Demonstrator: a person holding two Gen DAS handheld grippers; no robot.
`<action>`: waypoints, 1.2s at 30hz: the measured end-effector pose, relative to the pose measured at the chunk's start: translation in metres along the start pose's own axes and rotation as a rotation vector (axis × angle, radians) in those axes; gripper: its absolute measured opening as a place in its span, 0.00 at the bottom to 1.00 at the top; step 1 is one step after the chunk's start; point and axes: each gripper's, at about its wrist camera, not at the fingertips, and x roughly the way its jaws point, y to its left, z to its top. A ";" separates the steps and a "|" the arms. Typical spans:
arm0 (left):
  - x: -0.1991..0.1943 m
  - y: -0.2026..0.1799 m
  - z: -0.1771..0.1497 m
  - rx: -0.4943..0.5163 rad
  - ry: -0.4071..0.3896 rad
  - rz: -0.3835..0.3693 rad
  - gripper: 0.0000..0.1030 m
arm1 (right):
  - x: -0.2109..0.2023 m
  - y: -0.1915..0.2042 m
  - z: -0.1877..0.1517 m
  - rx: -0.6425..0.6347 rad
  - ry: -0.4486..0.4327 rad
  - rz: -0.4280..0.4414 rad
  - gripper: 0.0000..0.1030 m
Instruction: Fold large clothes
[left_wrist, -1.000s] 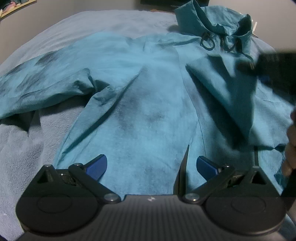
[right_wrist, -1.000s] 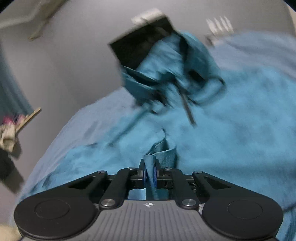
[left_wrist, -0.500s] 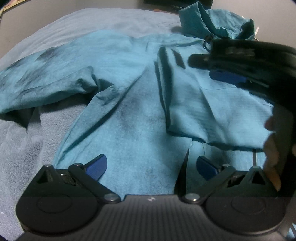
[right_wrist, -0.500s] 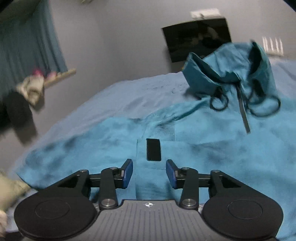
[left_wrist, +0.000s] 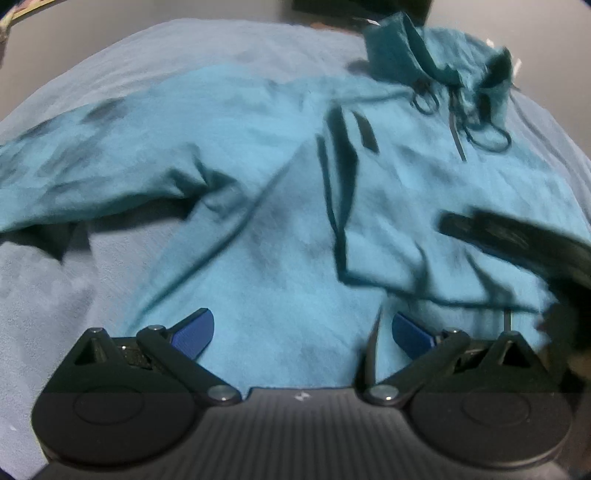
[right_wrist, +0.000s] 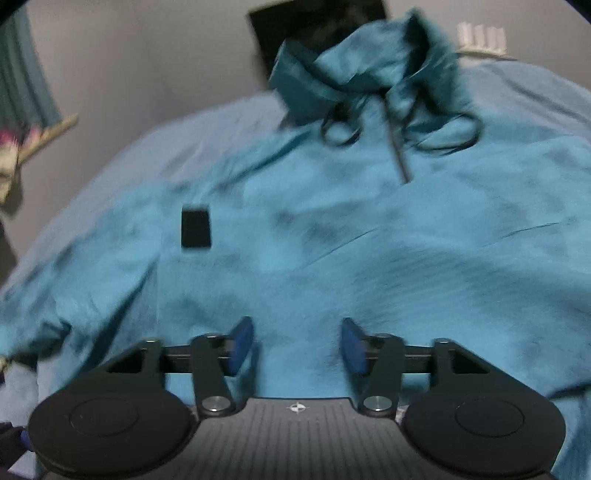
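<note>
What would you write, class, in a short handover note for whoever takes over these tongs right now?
Left tongs: open, empty, above the hoodie's hem.
Right tongs: jaws opening, nothing between them.
Hoodie: flat on the blue blanket, hood at the far end.
Done: one sleeve folded across the chest.
Left: the other sleeve, spread out sideways, then the body.

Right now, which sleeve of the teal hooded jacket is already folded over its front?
The sleeve with the black cuff patch, lying across the teal hooded jacket. The other sleeve stretches out sideways onto the grey-blue blanket.
</note>
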 end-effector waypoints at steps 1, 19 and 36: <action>-0.004 0.005 0.003 -0.008 -0.024 0.011 1.00 | -0.010 -0.002 -0.002 0.014 -0.028 -0.011 0.67; -0.036 0.189 0.048 -0.329 -0.333 0.279 1.00 | -0.091 0.005 -0.066 -0.067 -0.296 -0.075 1.00; 0.025 0.279 0.023 -0.750 -0.398 0.072 0.69 | -0.061 0.002 -0.080 -0.091 -0.240 -0.038 1.00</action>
